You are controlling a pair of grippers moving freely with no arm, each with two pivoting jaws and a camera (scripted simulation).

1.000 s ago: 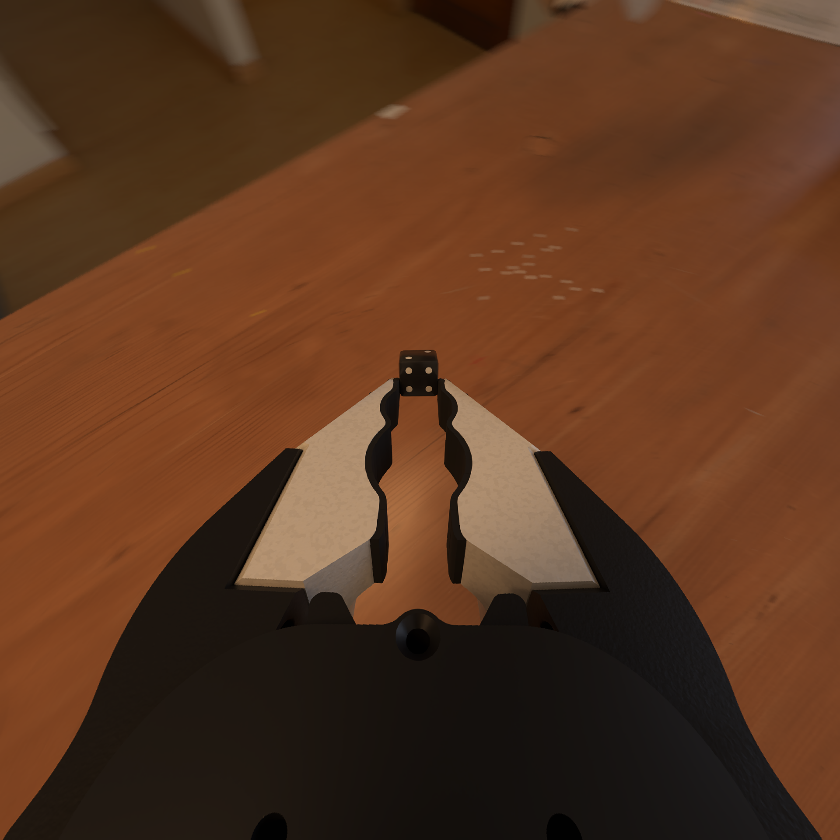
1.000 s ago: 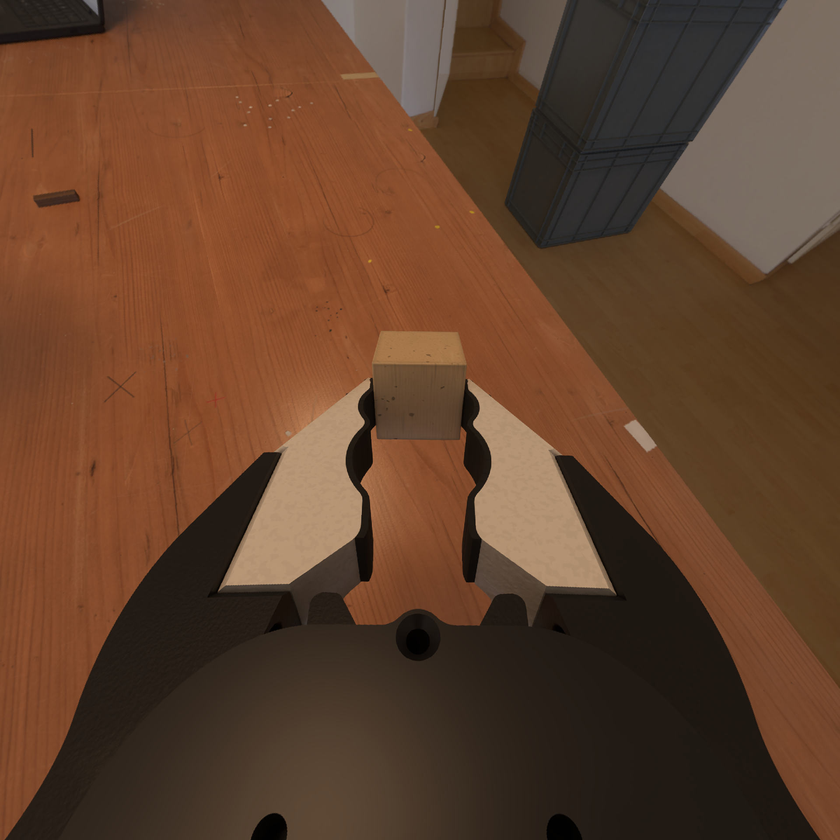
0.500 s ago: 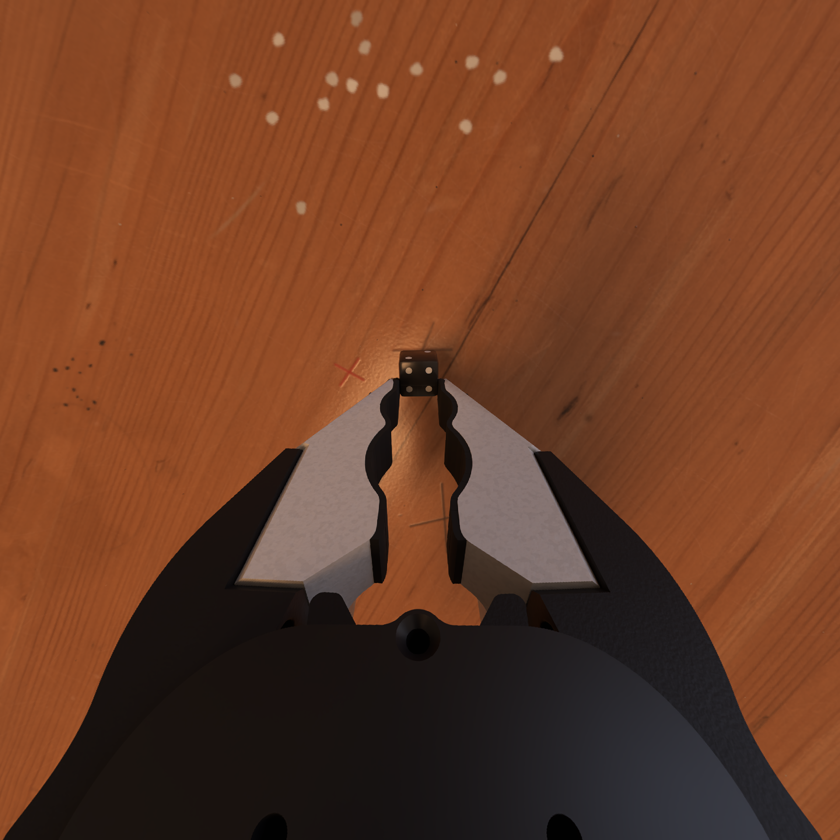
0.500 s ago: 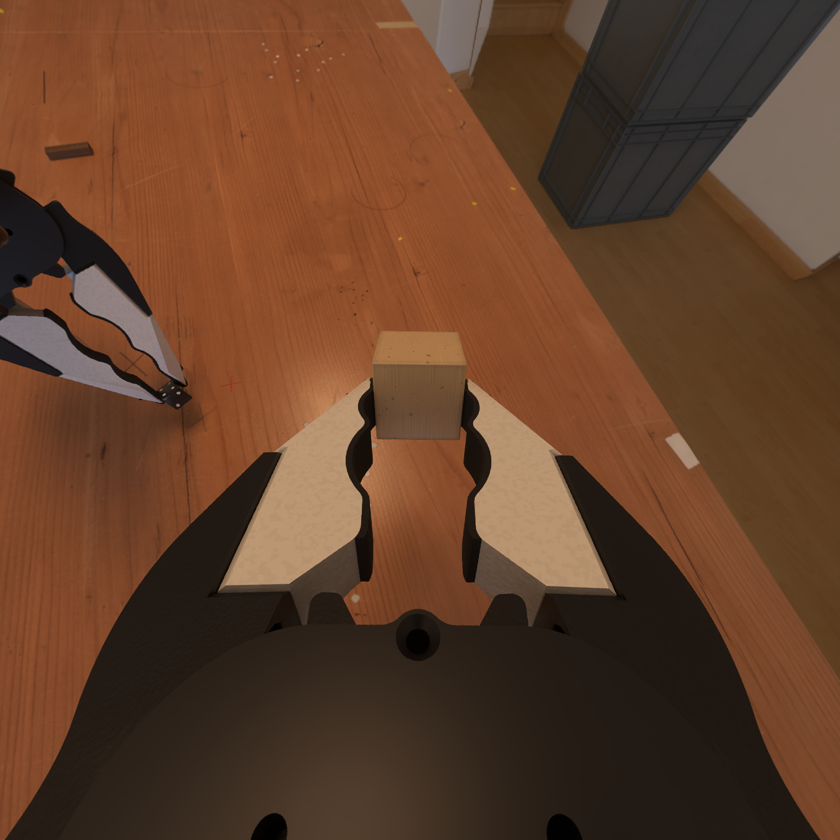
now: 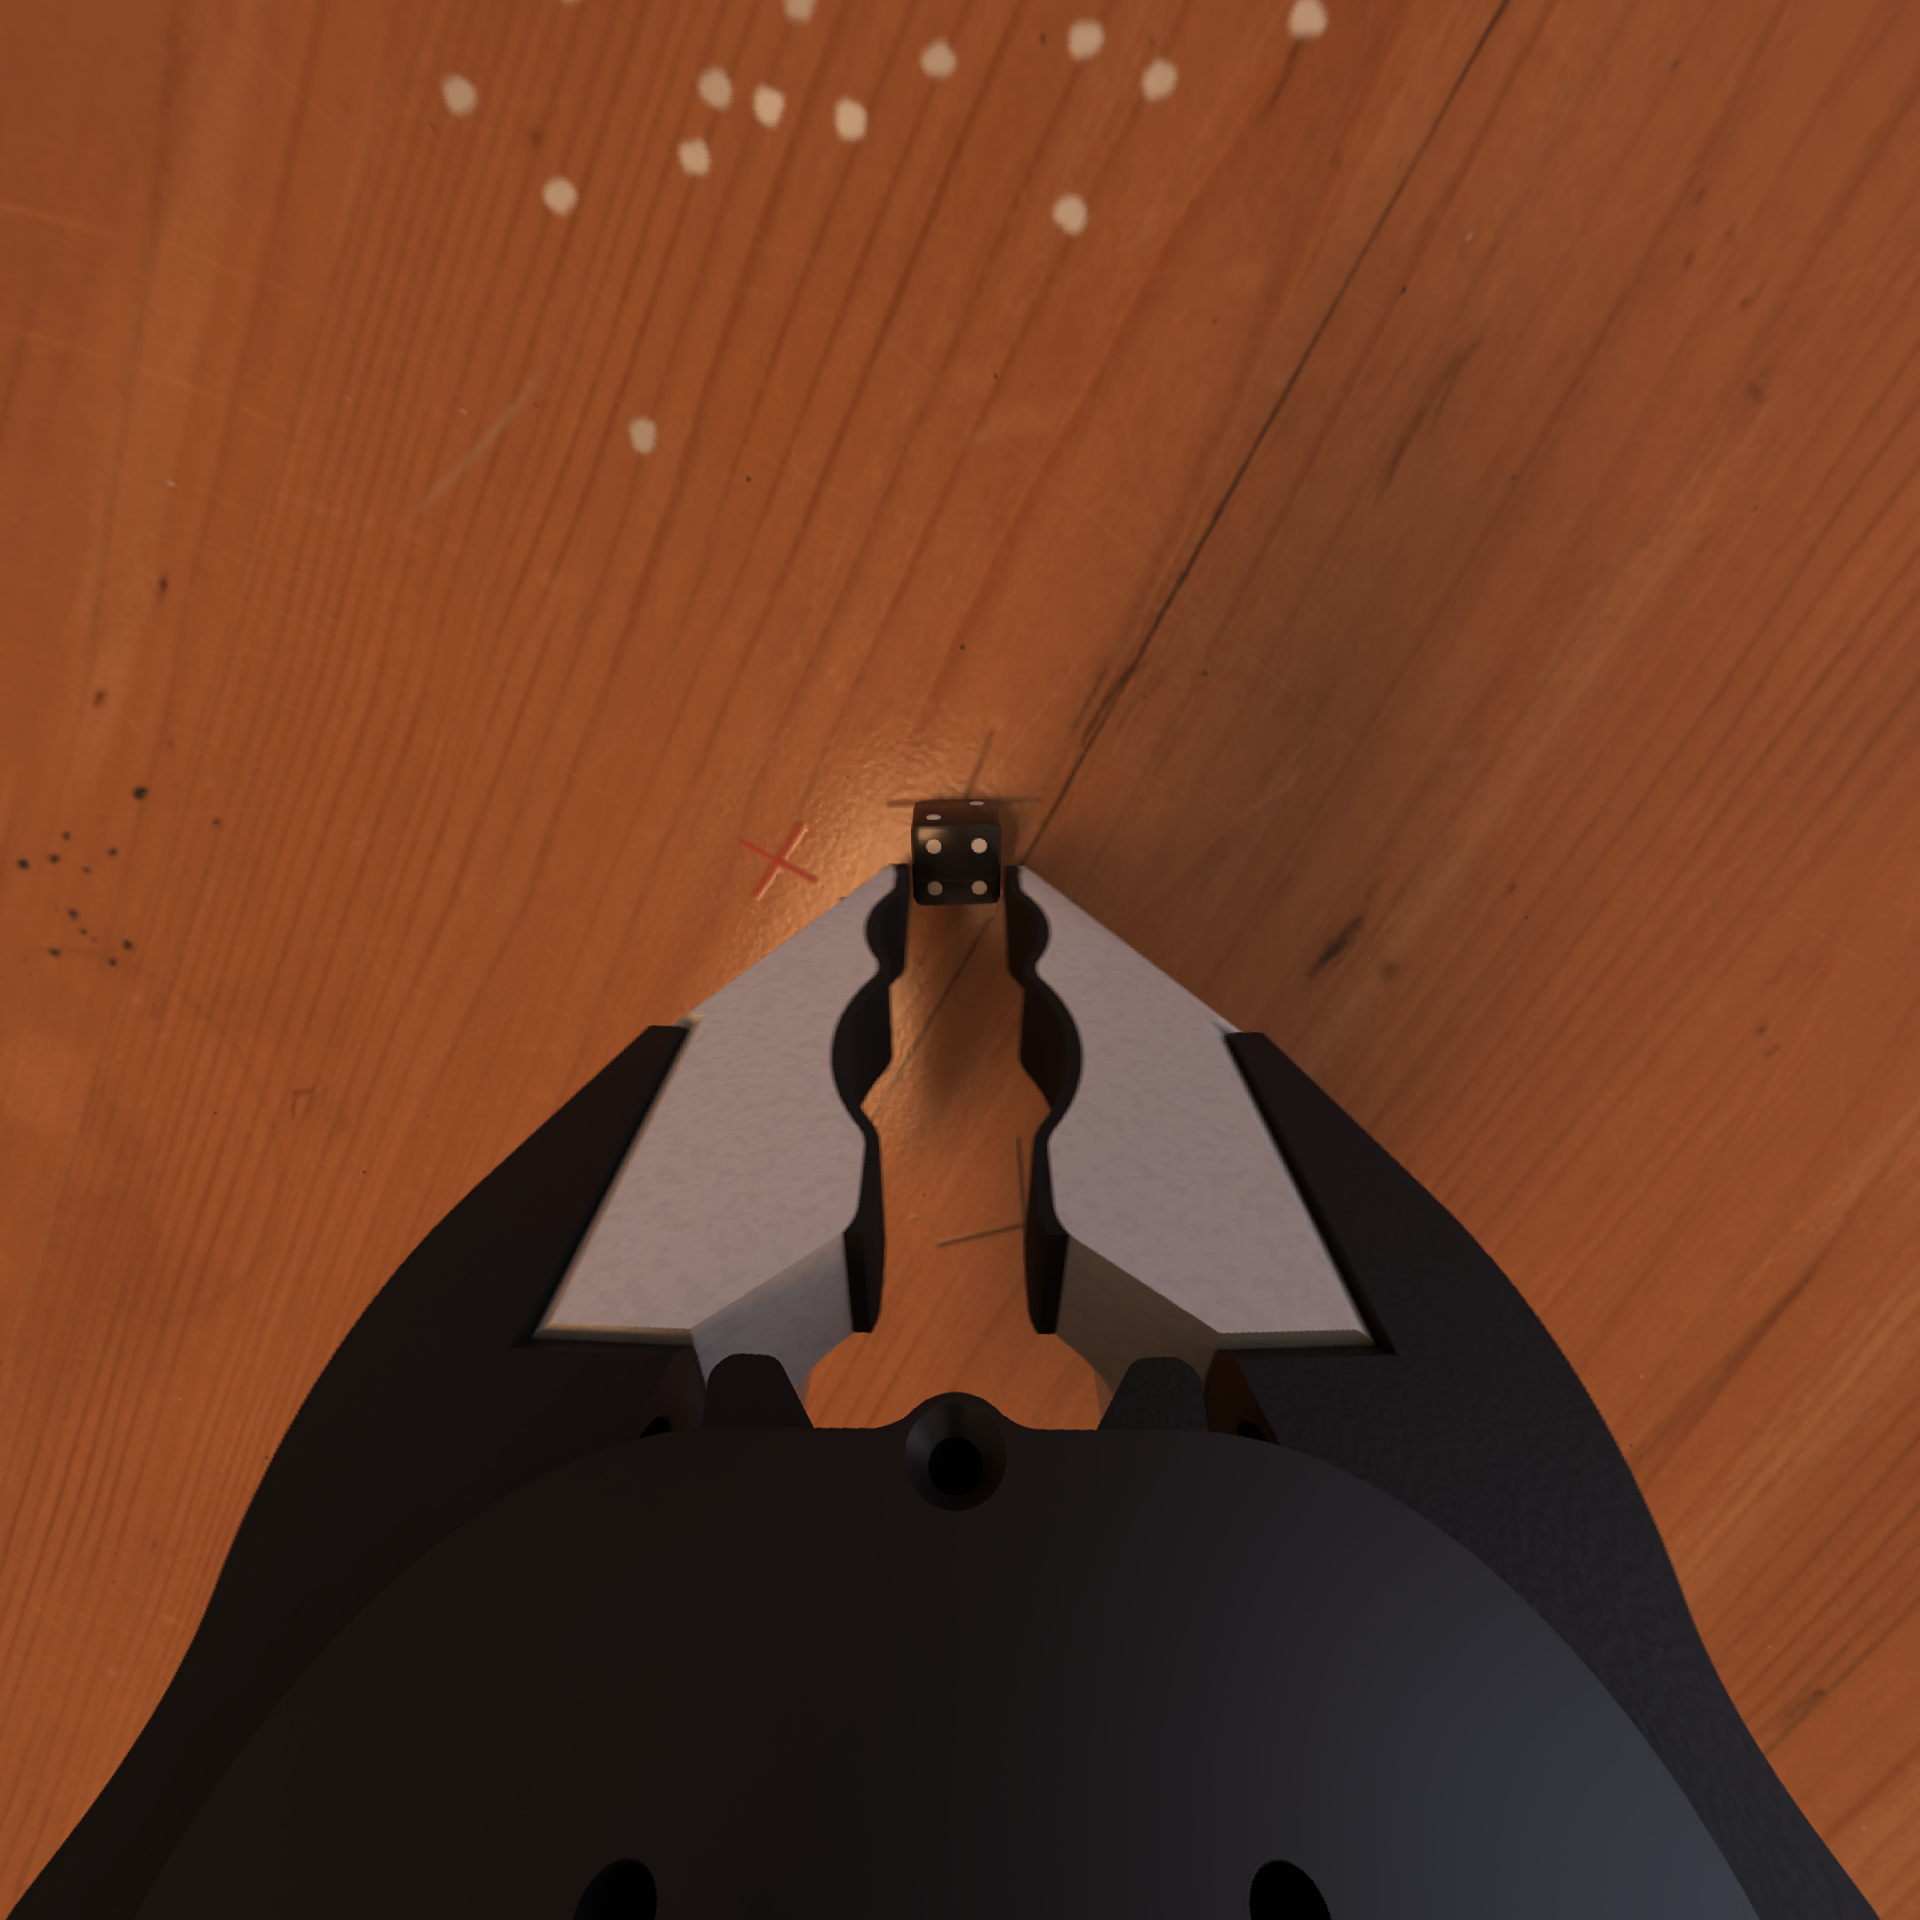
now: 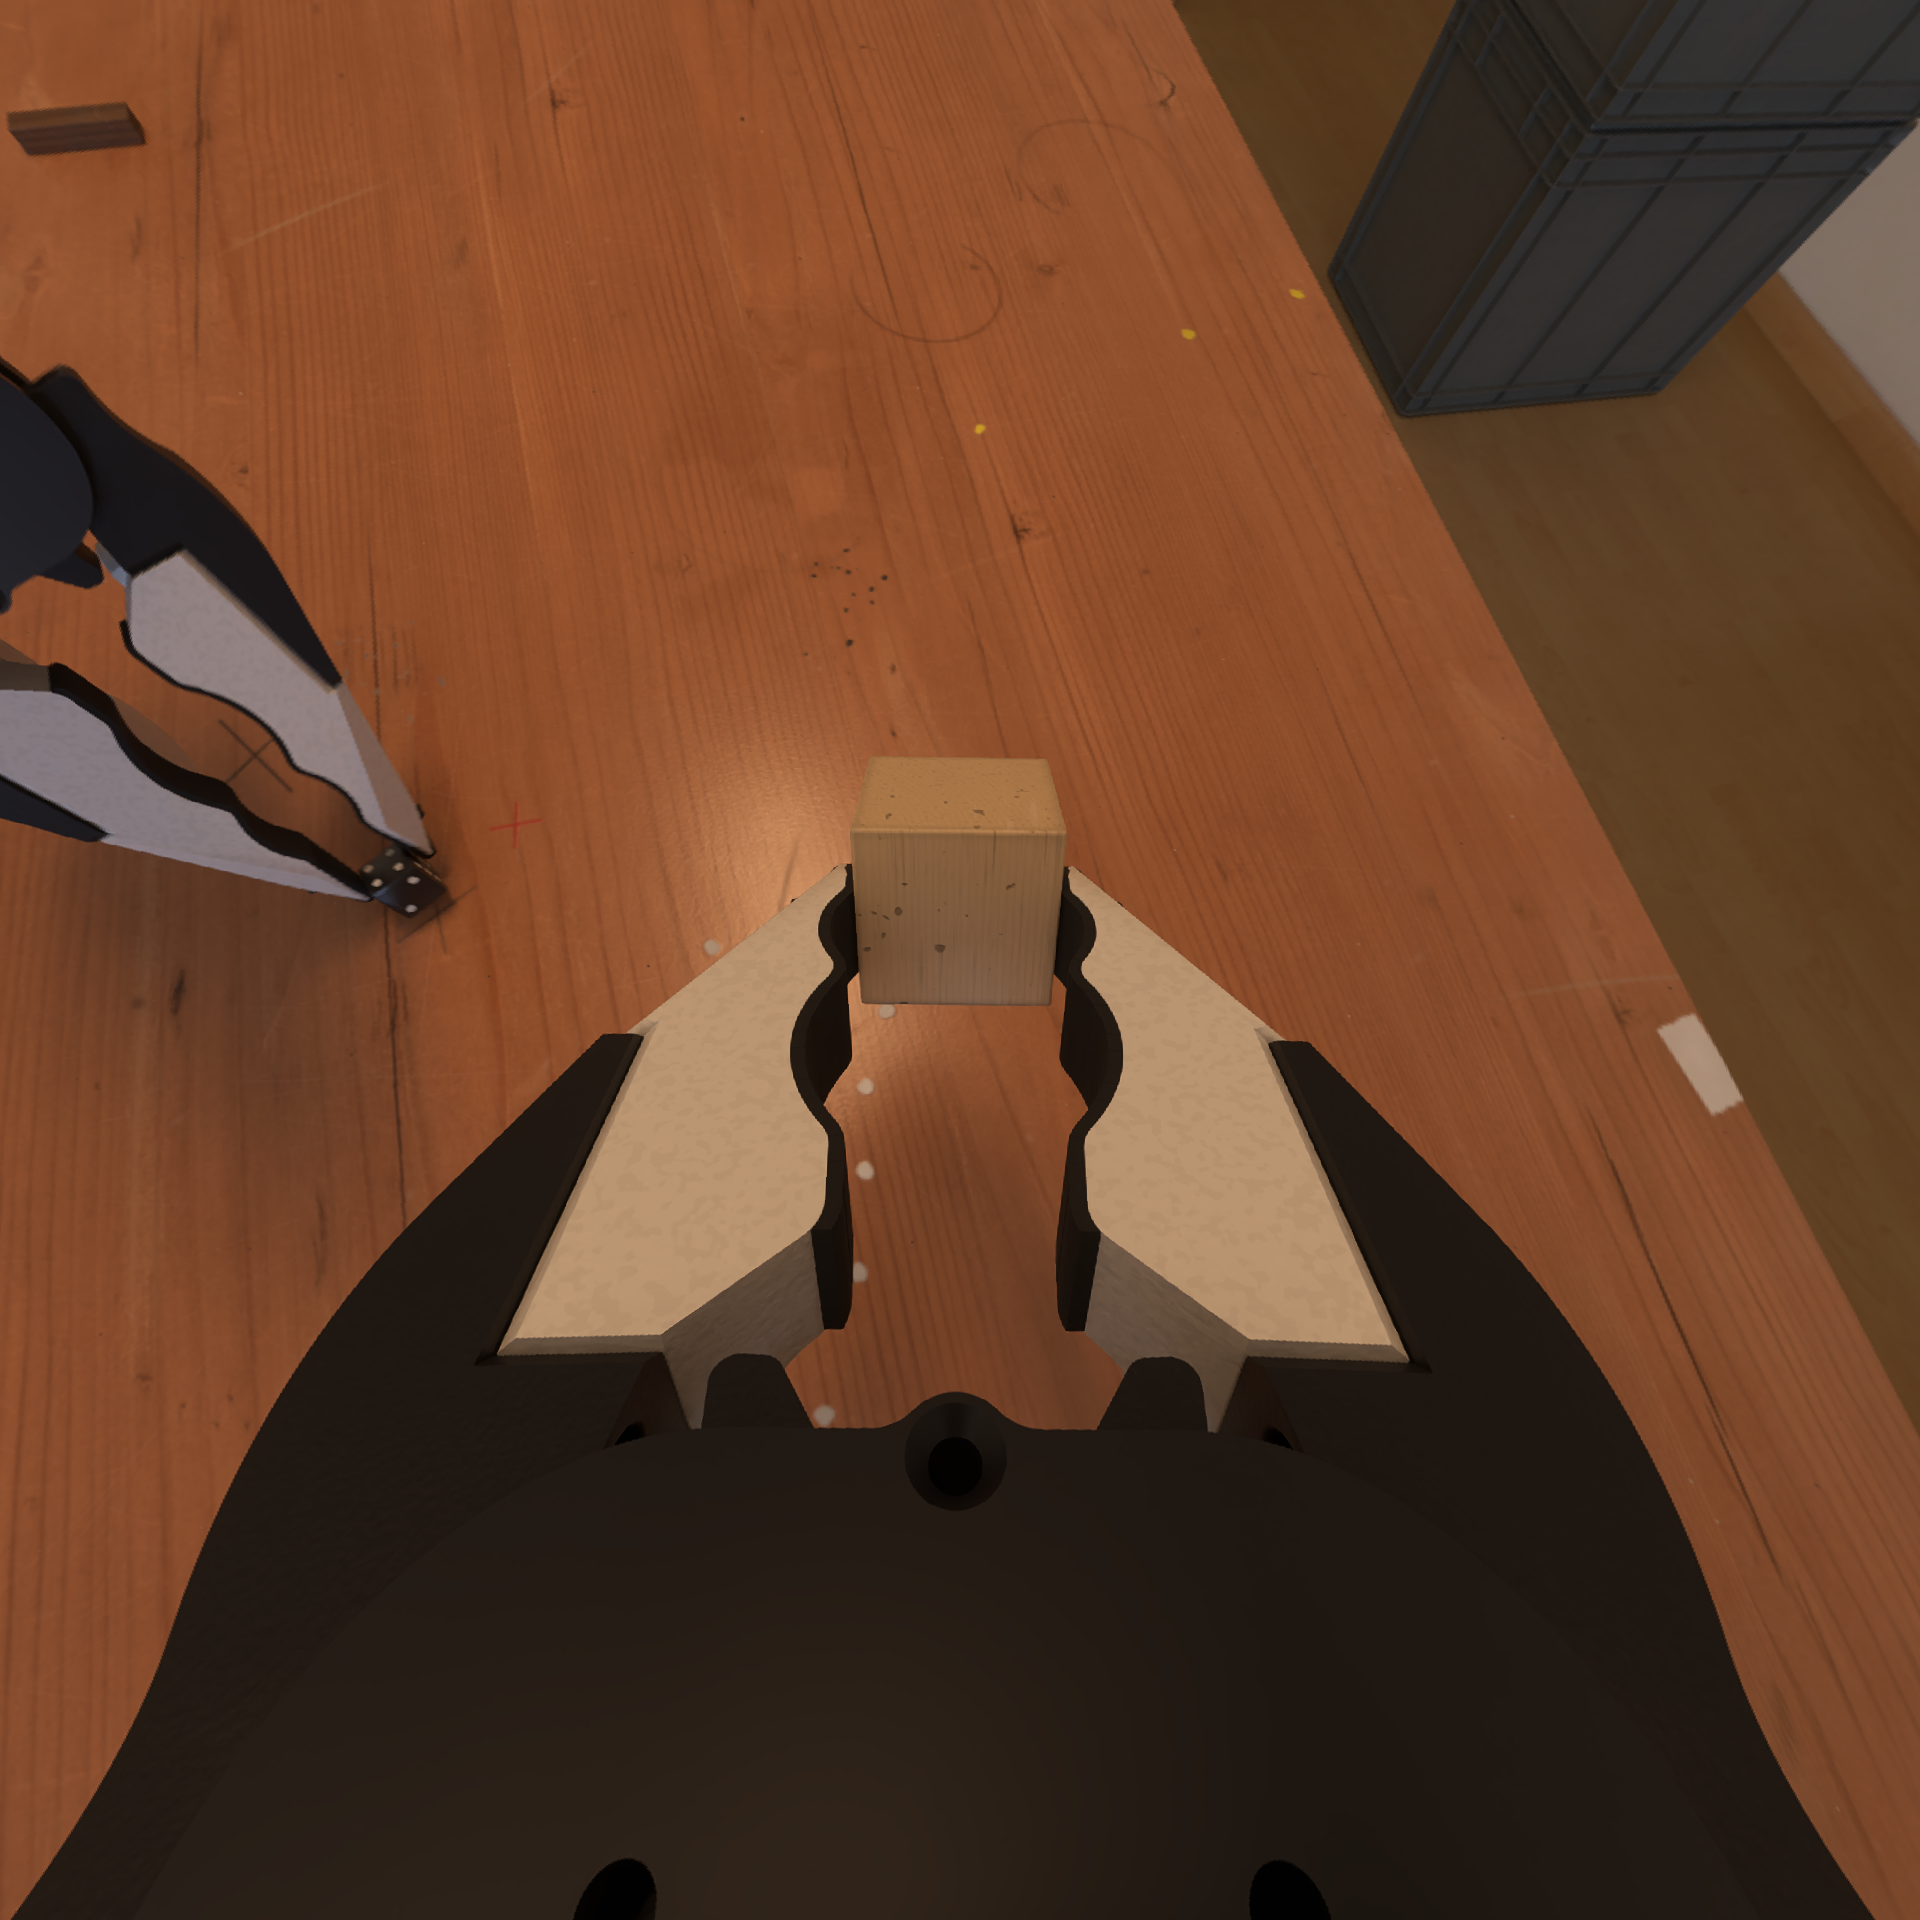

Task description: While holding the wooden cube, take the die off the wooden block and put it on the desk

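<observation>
A small black die with white pips (image 5: pixel 956 854) sits between the fingertips of my left gripper (image 5: pixel 957 878), which points steeply down at the wooden desk (image 5: pixel 1455 623). The jaws are closed on it. In the right wrist view the die (image 6: pixel 400 881) is at the desk surface, at the tips of the left gripper (image 6: pixel 400 885); I cannot tell whether it touches. My right gripper (image 6: pixel 958 894) is shut on a light wooden cube (image 6: pixel 954 925) and holds it above the desk, to the right of the die.
A small dark block (image 6: pixel 73 127) lies far off on the desk. The desk edge runs diagonally on the right, with stacked grey crates (image 6: pixel 1621 208) on the floor beyond. A red cross mark (image 5: pixel 777 859) is next to the die. White tape (image 6: pixel 1699 1062) marks the edge.
My left gripper has tipped downward and carried the die down to the desk surface. My right gripper has moved forward with the cube, and the left gripper has come into its view.
</observation>
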